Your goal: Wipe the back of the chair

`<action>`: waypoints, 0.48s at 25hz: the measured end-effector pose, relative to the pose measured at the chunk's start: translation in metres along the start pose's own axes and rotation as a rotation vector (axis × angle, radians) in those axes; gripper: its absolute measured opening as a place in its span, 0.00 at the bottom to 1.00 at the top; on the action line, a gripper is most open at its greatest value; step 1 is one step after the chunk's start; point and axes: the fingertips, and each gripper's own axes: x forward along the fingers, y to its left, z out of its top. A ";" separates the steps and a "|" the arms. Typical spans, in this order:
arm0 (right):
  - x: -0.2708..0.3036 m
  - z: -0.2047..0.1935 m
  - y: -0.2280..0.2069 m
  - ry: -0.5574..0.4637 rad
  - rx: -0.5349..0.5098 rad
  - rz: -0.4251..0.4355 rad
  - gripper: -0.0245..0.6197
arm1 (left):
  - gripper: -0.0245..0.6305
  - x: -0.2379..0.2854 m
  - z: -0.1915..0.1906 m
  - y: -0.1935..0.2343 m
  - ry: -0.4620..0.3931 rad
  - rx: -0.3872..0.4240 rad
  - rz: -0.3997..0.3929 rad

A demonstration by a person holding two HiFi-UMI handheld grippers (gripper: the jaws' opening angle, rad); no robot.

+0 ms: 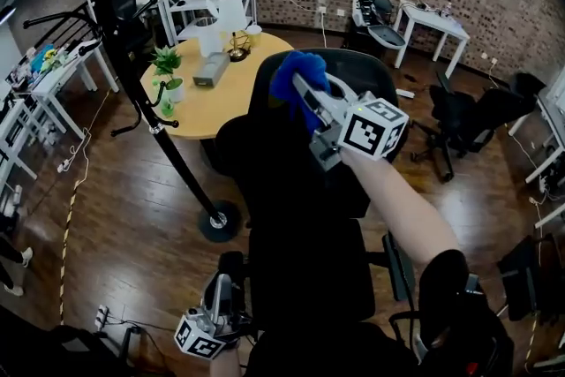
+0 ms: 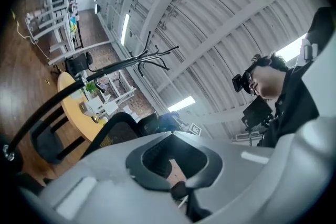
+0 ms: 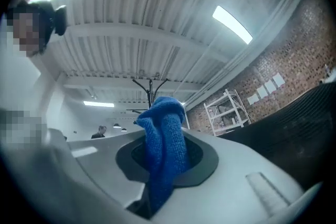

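Low at the left of the black office chair (image 1: 305,190), beside its seat, the left gripper (image 1: 219,300) points upward, its jaws pressed together with nothing between them. At the top edge of the chair back (image 1: 291,146), the right gripper (image 1: 311,97) reaches in from the right, clenched on a blue cloth (image 1: 296,77) that sits against the upper rim.

The wiping looks barely under way. The cloth is only at the top of the back, the surface shows no sign of what has been covered, and the whole dark panel below the cloth probably remains to be wiped.

Only the head view shows the cloth meeting the chair. The left gripper view shows the chair back side-on, with the cloth far off at its top. The right gripper view shows the cloth pinched between the jaws, with just a dark strip of chair at its right edge.
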 end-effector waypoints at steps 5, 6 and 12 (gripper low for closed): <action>0.051 -0.025 -0.030 0.089 0.015 -0.071 0.10 | 0.02 -0.019 0.016 0.006 -0.057 0.041 0.059; 0.050 -0.030 -0.038 0.102 0.013 -0.110 0.10 | 0.02 -0.020 0.018 0.006 -0.061 0.043 0.061; 0.023 -0.016 -0.069 0.098 -0.045 -0.243 0.10 | 0.02 -0.010 0.016 0.008 -0.038 0.038 0.033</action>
